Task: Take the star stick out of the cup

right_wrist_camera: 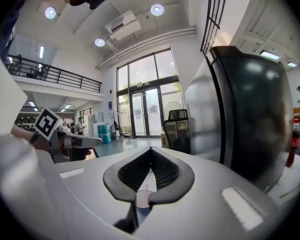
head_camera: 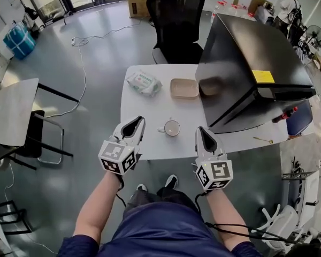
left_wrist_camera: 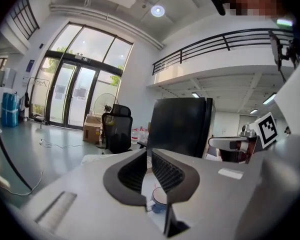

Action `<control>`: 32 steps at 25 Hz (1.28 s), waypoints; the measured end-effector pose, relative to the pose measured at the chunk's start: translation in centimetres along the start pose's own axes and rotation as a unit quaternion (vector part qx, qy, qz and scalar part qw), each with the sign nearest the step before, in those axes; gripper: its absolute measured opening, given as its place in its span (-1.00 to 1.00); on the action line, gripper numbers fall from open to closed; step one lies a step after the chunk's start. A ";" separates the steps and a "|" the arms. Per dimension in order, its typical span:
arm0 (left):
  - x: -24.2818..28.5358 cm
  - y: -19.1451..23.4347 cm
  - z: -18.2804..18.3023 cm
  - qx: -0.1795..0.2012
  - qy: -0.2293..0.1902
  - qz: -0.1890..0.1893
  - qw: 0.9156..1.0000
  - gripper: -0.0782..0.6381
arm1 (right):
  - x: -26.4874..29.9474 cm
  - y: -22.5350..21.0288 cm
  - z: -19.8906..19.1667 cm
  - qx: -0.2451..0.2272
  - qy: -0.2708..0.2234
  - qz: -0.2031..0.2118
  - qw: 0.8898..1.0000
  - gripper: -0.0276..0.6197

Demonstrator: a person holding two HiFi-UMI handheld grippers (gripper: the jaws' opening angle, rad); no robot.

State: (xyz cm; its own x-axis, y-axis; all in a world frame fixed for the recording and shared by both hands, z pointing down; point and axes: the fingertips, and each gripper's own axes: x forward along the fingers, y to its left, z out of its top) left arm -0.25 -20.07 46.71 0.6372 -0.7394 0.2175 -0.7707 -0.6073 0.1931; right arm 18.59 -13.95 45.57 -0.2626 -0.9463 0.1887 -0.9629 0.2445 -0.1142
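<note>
A white cup (head_camera: 172, 128) with its handle to the left stands on the white table (head_camera: 150, 143) near the front edge. In the right gripper view the cup (right_wrist_camera: 141, 200) shows low between the jaws, with a thin pinkish stick (right_wrist_camera: 146, 187) rising from it; the head view does not show the stick clearly. My left gripper (head_camera: 140, 120) hovers just left of the cup, shut and empty, and its view catches the cup (left_wrist_camera: 159, 202) below the jaws. My right gripper (head_camera: 201, 129) sits just right of the cup, jaws closed with nothing in them.
A pack of wipes (head_camera: 143, 83) and a beige tray (head_camera: 184, 88) lie at the table's back. A large black slanted box (head_camera: 251, 68) covers the right side. A black office chair (head_camera: 176, 23) stands behind the table, and a grey desk (head_camera: 10, 108) is at the left.
</note>
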 end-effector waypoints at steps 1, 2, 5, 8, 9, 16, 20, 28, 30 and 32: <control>0.5 -0.2 -0.6 -0.004 0.011 -0.007 1.000 -0.76 | 0.4 -0.2 -0.2 0.000 0.003 0.005 1.000 -0.90; 1.1 -0.4 -1.1 -0.006 0.021 -0.013 1.000 -0.76 | 0.7 -0.3 -0.4 -0.001 0.006 0.010 1.000 -0.90; 2.7 -0.7 -2.9 -0.008 0.052 -0.025 0.998 -0.75 | 1.5 -0.5 -1.0 -0.002 0.015 0.019 1.000 -0.90; 4.4 -0.9 -4.6 -0.011 0.085 -0.050 0.995 -0.75 | 1.6 -0.7 -1.0 0.002 0.018 0.008 1.000 -0.90; 5.0 -1.0 -5.1 -0.019 0.099 -0.063 0.993 -0.75 | 1.5 -0.7 -0.9 0.007 0.018 0.000 1.000 -0.90; 9.6 -0.7 -9.2 -0.040 0.172 -0.103 0.979 -0.62 | -1.4 -2.3 -1.7 0.025 0.023 -0.066 0.997 -0.90; 11.7 -1.9 -11.6 -0.039 0.210 -0.127 0.969 -0.56 | -3.7 -3.7 -2.7 0.035 0.028 -0.110 0.993 -0.90; 14.5 -3.0 -16.4 -0.062 0.297 -0.140 0.942 -0.56 | -7.0 -5.7 -3.6 0.051 0.026 -0.168 0.984 -0.90; 15.1 -3.0 -17.3 -0.071 0.308 -0.140 0.939 -0.56 | -7.6 -6.2 -3.8 0.054 0.026 -0.178 0.982 -0.90; 15.4 -2.8 -18.1 -0.078 0.319 -0.137 0.935 -0.56 | -8.0 -6.5 -4.0 0.058 0.025 -0.185 0.981 -0.90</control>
State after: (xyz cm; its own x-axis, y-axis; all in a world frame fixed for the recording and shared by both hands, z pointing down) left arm 11.91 -24.47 66.85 0.7251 -0.2085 0.6564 -0.5986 -0.6620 0.4511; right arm 26.68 -7.13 48.70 0.0969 -0.9532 0.2862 -0.9802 -0.1413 -0.1388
